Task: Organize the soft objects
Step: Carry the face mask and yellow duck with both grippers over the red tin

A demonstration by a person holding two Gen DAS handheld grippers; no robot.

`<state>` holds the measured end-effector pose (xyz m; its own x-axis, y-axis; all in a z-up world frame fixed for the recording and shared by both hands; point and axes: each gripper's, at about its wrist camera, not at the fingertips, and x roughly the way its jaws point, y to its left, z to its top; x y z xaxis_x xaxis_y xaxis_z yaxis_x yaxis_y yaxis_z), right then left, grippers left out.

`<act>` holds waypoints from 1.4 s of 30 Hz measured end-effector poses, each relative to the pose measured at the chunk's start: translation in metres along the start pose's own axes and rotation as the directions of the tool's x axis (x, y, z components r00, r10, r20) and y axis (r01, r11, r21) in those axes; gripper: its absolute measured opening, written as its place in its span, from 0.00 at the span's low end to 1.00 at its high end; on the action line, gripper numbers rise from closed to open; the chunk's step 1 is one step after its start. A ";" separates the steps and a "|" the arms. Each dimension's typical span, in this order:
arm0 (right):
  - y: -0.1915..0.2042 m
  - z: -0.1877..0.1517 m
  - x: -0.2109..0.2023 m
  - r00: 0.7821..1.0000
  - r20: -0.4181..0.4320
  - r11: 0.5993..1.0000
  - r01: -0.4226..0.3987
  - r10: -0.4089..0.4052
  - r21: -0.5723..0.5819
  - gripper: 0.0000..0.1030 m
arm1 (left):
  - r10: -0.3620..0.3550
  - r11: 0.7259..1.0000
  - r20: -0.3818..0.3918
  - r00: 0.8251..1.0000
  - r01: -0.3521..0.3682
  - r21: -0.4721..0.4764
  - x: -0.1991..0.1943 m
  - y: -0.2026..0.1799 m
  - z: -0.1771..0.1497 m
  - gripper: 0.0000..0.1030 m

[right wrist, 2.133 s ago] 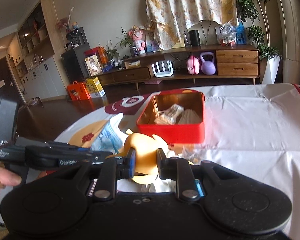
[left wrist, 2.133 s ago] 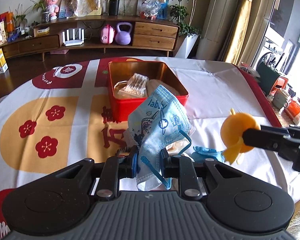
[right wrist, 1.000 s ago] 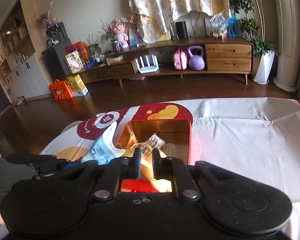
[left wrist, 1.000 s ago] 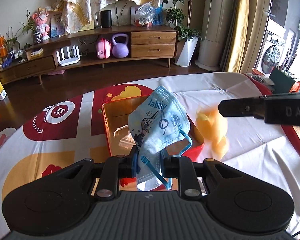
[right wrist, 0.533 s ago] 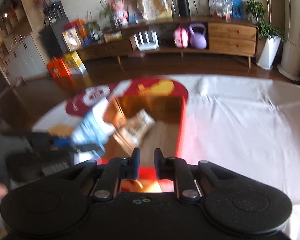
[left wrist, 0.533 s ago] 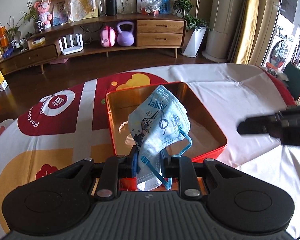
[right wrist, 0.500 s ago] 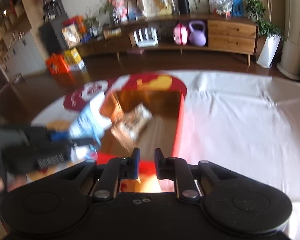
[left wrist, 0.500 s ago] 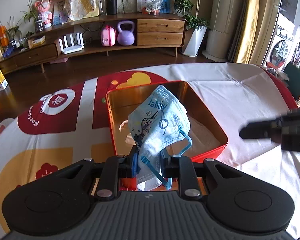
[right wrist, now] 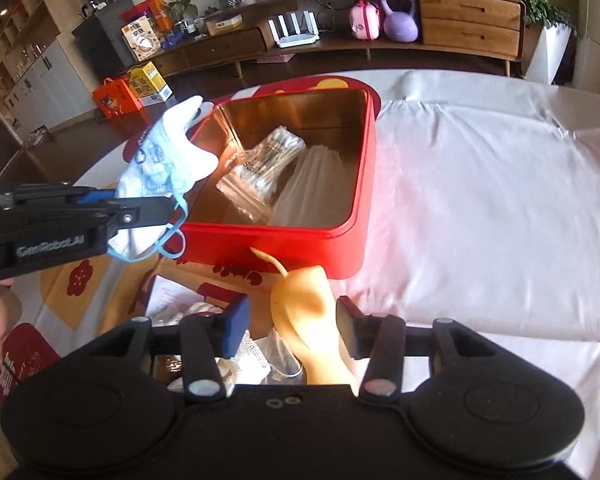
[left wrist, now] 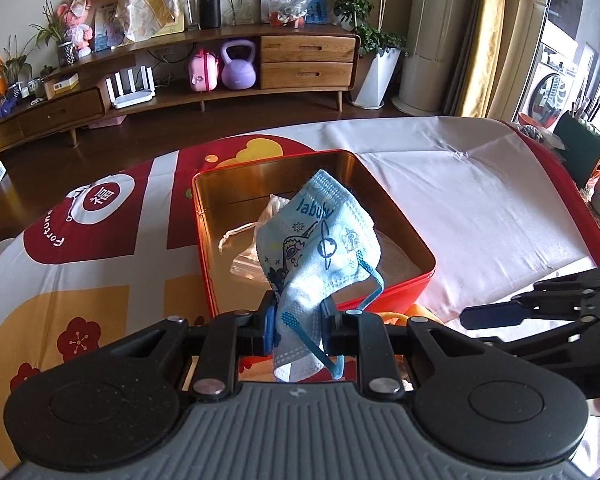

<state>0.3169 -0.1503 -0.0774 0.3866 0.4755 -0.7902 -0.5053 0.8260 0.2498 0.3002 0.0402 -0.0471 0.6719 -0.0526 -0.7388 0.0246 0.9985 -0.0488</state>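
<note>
Risk of snagging: blue ear loops of the face mask (left wrist: 320,248) dangling below the left tool (left wrist: 299,322), likely to catch on the red tin (left wrist: 428,276) rim. Left tool clamped on the mask, poised at the tin's near edge. Right tool (right wrist: 292,326) spread apart, low by the bench (right wrist: 500,200), orange soft toy (right wrist: 312,320) loose between its fingers, outside the tin.

Left gripper (left wrist: 298,322) clamped on blue face mask (left wrist: 320,256), held up before open red tin (left wrist: 384,294) on bench (left wrist: 460,184).
</note>
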 end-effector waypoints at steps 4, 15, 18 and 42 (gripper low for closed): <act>-0.001 0.001 0.012 1.000 -0.011 1.000 -0.002 0.003 0.023 0.50 | -0.004 1.000 -0.008 1.000 0.004 -0.001 0.004 -0.001 -0.002 0.21; -0.006 0.003 0.031 0.999 -0.026 0.999 0.040 -0.039 0.035 0.52 | -0.009 1.000 -0.014 1.000 0.009 -0.006 0.008 0.002 -0.004 0.20; -0.006 0.001 0.031 0.997 -0.020 0.997 0.069 -0.068 0.026 0.37 | -0.008 1.000 -0.015 1.000 0.008 -0.008 0.009 0.003 -0.004 0.20; 0.004 0.027 -0.062 0.986 0.166 0.999 0.018 -0.023 0.029 0.24 | -0.010 1.000 0.014 1.000 0.010 -0.018 -0.019 -0.002 -0.002 0.21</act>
<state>0.3117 -0.1682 -0.0120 0.5207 0.5001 -0.6919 -0.4758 0.8429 0.2512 0.2865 0.0389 -0.0343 0.6816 -0.0624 -0.7291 0.0178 0.9975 -0.0687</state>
